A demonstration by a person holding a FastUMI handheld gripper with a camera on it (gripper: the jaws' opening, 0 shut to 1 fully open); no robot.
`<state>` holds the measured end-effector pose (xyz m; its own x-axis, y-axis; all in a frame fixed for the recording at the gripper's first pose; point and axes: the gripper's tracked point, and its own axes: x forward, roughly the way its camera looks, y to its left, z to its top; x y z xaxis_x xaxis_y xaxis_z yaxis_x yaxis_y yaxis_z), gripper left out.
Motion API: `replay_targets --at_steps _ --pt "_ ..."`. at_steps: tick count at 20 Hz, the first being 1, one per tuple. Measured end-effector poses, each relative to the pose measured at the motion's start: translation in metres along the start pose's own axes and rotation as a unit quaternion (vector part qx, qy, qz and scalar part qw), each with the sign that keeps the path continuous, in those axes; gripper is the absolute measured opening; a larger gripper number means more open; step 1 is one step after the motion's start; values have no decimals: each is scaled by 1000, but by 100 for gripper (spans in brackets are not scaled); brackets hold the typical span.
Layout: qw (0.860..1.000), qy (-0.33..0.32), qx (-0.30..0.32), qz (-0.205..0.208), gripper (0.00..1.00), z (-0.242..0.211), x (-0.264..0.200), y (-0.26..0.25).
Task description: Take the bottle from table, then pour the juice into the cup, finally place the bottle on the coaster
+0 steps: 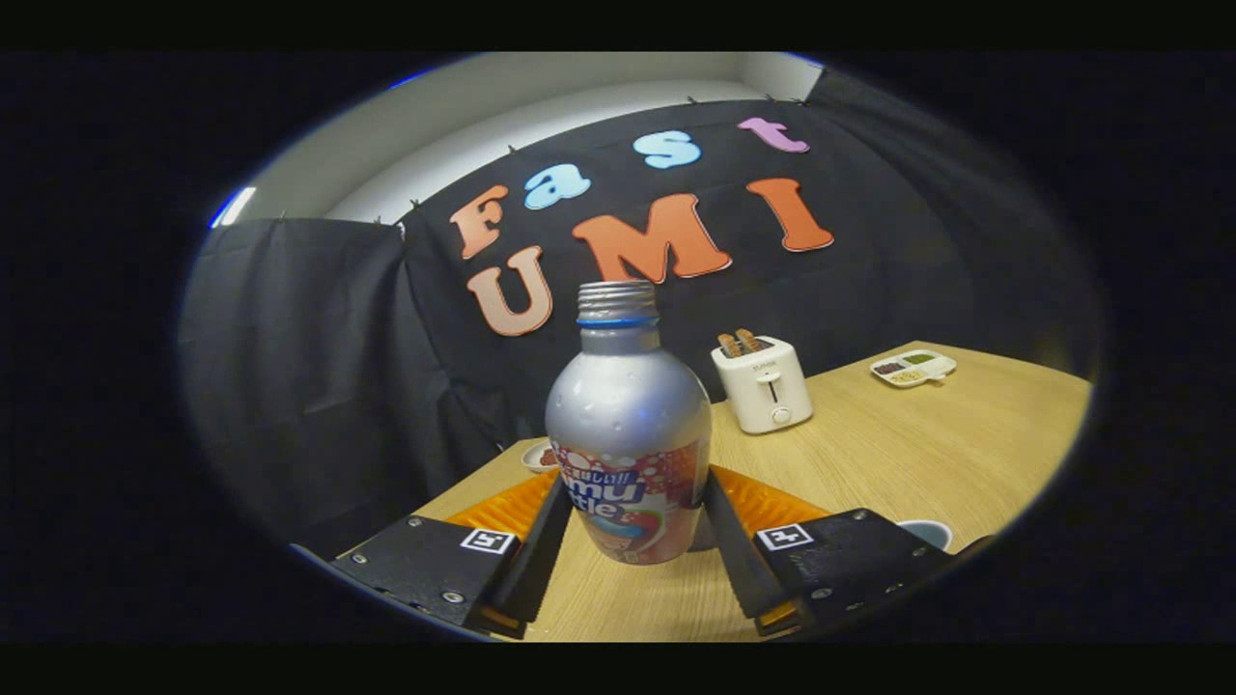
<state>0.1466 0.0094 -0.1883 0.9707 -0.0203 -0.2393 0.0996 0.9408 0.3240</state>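
**Claw clamped on bottle, bottle above tabletop**

Gripper view. The claw (632, 526) is clenched on the bottle (628, 425): both fingers (541, 550) press against the lower, labelled part of the body, one on each side. The bottle stands roughly upright between them, with a slight lean. Silver metal body, coloured label round the lower half, threaded neck with a blue ring; no cap on the neck. Droplets or dimples show on the silver shoulder.

The bottle's base appears lifted clear of the tabletop (898, 454), though contact cannot be ruled out from this angle.

A cup (927, 532), pale with a dark inside, is just beside the right finger's housing; only part of its rim is seen. Its contents cannot be told.

Beyond the bottle, on its right side, a white toaster (763, 386) stands on the tabletop with two slices of toast (740, 343) poking out of the slots. Farther off, near the far edge, lies a small divided white tray (912, 367) with bits of food in its compartments. Close behind the bottle's left side, a small dish (538, 457) is partly hidden by it.
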Motion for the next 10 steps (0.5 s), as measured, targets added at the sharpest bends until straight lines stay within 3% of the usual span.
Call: replay_targets --at_steps 10 --pt "997 22 -66 -28 76 -36 54 -12"
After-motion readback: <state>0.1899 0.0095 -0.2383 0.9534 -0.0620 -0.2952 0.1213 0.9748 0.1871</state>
